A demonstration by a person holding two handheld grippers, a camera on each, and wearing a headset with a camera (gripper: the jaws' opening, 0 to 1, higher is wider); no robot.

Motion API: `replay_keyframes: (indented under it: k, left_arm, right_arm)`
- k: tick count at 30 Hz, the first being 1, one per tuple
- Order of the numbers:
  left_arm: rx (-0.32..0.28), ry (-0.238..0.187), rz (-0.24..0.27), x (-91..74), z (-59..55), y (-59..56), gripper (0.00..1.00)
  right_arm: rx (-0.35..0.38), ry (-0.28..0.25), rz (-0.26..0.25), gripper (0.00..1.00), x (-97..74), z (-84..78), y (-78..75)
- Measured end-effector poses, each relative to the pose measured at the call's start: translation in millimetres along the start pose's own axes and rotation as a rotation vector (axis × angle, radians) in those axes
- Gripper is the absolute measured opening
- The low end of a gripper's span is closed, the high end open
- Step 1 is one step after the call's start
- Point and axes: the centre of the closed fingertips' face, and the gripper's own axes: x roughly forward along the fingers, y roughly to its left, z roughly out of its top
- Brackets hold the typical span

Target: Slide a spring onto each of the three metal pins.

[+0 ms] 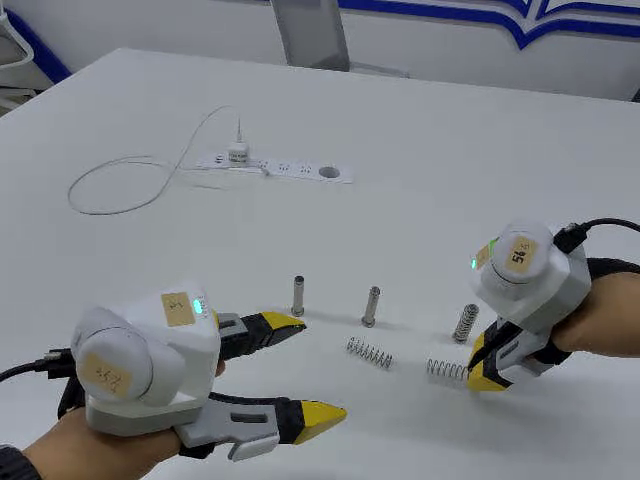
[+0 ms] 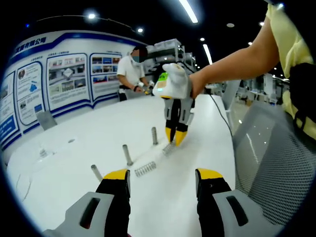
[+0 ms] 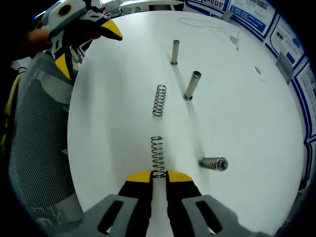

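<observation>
**Right gripper pinches a spring; left gripper open and empty**

Head view: the left gripper (image 1: 302,368) is at near left over the table (image 1: 450,150). Its jaws are spread wide, with nothing between them. At near right, the right gripper (image 1: 480,368) points down, its jaws almost together on the right end of the held spring (image 1: 445,369), which lies flat. The loose spring (image 1: 369,352) lies just left of it. Beyond stand the bare left pin (image 1: 298,296) and middle pin (image 1: 371,306). The right pin (image 1: 471,308) carries the fitted spring (image 1: 465,326). A power strip (image 1: 275,168) lies far off.

Left gripper view: its own jaws gape and touch nothing. Ahead, the right gripper's tips meet the table at the held spring.

Right gripper view: its jaws clamp the near end of the held spring, which runs away toward the loose spring. The fitted spring is to the right.
</observation>
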Motion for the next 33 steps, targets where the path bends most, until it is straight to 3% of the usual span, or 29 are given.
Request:
replay_keyframes:
  k: [8, 16, 26, 33]
  left_arm:
    - [0.019, -0.002, -0.067, 12.7, 5.6, -12.2, 0.44]
    - [0.033, -0.009, -0.104, 16.8, 10.8, -19.8, 0.40]
    - [0.056, -0.016, -0.138, 19.9, 15.1, -28.0, 0.29]
    - [0.085, -0.022, -0.149, 20.2, 16.8, -32.1, 0.19]
  right_arm:
    - [-0.077, -0.080, 0.044, 0.11, -17.4, 40.3, 29.7]
    - [-0.163, -0.116, 0.064, 0.11, -30.5, 64.7, 47.2]
    - [-0.252, -0.133, 0.088, 0.11, -39.4, 83.0, 67.4]
    - [-0.292, -0.127, 0.094, 0.11, -40.9, 86.1, 73.3]
